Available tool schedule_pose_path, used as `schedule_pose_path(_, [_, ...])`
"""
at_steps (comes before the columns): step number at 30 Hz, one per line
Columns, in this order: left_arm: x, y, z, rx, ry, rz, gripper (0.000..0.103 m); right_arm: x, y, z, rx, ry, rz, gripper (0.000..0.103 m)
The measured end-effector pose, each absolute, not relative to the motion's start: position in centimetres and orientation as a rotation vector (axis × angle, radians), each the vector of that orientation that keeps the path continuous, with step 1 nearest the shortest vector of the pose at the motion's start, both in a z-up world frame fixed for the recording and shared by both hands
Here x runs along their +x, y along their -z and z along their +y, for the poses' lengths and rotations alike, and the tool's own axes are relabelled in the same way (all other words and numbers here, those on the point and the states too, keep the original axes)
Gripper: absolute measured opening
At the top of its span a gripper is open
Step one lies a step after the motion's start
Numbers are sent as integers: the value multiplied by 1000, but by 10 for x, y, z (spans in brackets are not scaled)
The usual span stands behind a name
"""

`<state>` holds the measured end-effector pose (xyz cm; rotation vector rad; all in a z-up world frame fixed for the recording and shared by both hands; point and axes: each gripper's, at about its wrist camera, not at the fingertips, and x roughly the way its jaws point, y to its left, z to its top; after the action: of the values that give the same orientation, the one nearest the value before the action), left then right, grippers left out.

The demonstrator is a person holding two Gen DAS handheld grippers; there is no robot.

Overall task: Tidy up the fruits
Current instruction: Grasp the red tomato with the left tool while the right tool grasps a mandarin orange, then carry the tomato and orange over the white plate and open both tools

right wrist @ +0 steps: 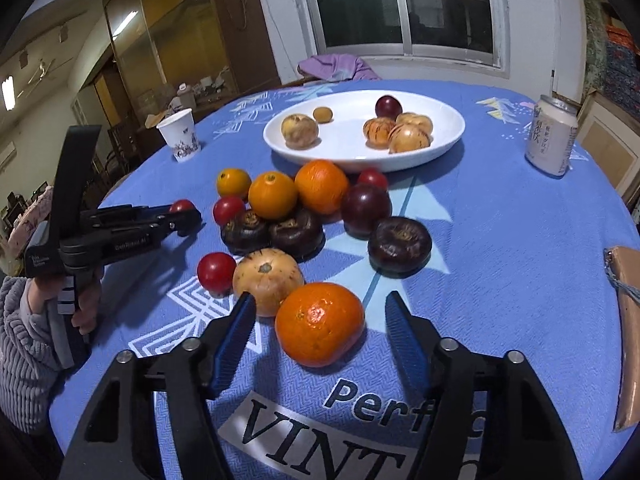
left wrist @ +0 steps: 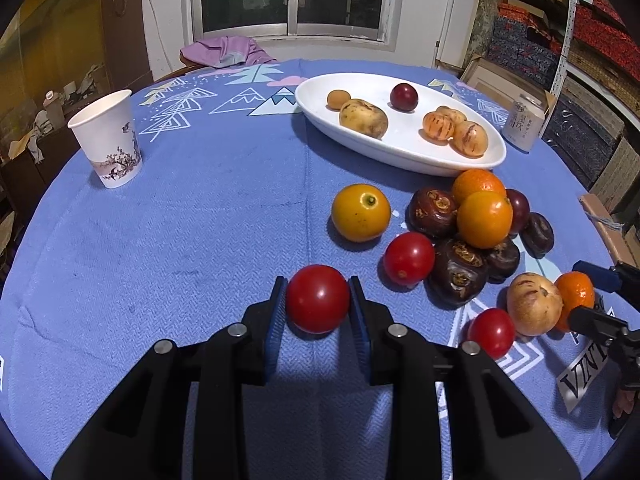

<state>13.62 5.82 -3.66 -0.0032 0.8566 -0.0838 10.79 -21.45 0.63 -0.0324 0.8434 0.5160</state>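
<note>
Blue patterned cloth [right wrist: 500, 240] covers the table, printed "VINT" and "Perf" at its near edge. Far off, a white oval dish [left wrist: 400, 148] holds six fruits. The right gripper [right wrist: 320, 320] stands apart around a dimpled tangerine [right wrist: 320, 322], pads not touching. The left gripper [left wrist: 318, 300] is clamped on a glossy red tomato [left wrist: 318, 298], left of the loose pile.

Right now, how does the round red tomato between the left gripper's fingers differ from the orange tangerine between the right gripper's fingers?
The round red tomato is smooth and glossy; the orange tangerine is dimpled and looks bigger. The left gripper is shut on the tomato; the right gripper shows gaps beside the tangerine. Both fruits rest on the blue tablecloth.
</note>
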Motion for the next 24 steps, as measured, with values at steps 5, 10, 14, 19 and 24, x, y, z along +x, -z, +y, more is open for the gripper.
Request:
schedule_pose_path(5, [138, 39, 56, -1, 103, 874, 30, 110, -2, -216, -7, -538, 878, 48])
schedule_pose_path(10, [138, 40, 57, -10, 109, 876, 30, 114, 1, -218, 21, -539, 901, 46])
schedule_pose_path(14, [134, 35, 57, -5, 95, 848, 30, 113, -7, -222, 48, -552, 861, 45])
schedule_pose_path(19, [130, 18, 51, -1, 107, 799, 30, 118, -25, -237, 112, -536, 796, 45])
schedule_pose_path(24, [155, -24, 37, 11, 121, 742, 30, 146, -72, -234, 128, -534, 730, 45])
